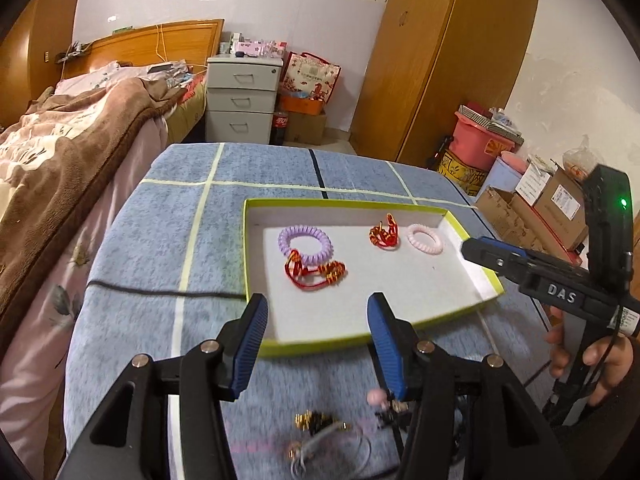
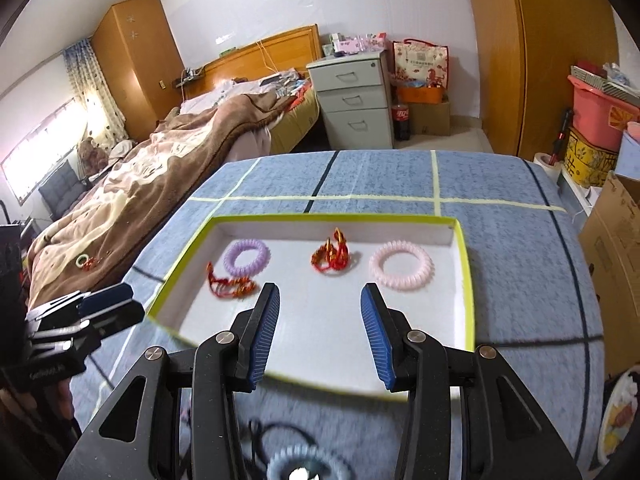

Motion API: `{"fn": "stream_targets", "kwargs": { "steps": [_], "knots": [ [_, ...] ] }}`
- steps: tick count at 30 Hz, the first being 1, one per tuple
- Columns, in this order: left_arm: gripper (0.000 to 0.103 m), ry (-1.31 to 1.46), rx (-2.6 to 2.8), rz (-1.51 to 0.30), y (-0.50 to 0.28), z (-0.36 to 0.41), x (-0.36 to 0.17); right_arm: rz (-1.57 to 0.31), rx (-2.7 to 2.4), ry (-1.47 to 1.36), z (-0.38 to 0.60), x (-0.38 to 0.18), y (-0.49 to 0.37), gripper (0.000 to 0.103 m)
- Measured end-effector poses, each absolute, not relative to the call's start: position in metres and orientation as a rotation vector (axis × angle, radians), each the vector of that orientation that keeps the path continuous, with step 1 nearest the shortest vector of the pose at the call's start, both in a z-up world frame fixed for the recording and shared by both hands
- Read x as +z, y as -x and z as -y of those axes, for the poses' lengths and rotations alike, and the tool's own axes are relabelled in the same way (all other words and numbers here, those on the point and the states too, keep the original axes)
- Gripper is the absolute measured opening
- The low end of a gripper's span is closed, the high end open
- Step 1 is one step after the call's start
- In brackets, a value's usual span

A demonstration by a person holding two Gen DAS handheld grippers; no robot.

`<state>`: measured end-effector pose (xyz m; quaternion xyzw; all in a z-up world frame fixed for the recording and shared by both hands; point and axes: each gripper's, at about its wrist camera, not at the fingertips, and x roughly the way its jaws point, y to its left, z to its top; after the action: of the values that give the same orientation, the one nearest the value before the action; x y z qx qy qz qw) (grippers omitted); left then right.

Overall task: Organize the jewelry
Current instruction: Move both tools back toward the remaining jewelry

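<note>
Jewelry pieces are lying in the shallow green-rimmed white tray [image 2: 464, 264] on the blue-clothed bench [image 2: 520, 240]; left tool [image 1: 316, 332] and right tool [image 2: 320, 324] are hovering released, grasping nothing.

- This is a bedroom in a home.
- A bed [image 2: 168, 168] has a brown blanket [image 1: 60, 168].
- A grey drawer cabinet [image 1: 243, 98] stands beside it.
- Tall wooden wardrobes [image 1: 448, 60] stand along the wall.

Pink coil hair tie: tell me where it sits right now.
The pink coil hair tie lies inside the green-rimmed tray, near its far right corner, just right of the red-and-gold bracelet, in both wrist views.
</note>
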<state>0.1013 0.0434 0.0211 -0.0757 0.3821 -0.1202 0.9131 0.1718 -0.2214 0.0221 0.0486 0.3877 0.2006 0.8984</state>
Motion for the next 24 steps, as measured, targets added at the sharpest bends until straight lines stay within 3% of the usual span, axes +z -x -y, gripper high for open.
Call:
{"fn": "stream_targets", "kwargs": {
  "steps": [24],
  "knots": [
    [0.054, 0.209, -0.200, -0.833, -0.035, -0.067, -0.022, -0.920, 0.358, 0.020, 0.247, -0.031, -0.098, 0.045]
  ]
}}
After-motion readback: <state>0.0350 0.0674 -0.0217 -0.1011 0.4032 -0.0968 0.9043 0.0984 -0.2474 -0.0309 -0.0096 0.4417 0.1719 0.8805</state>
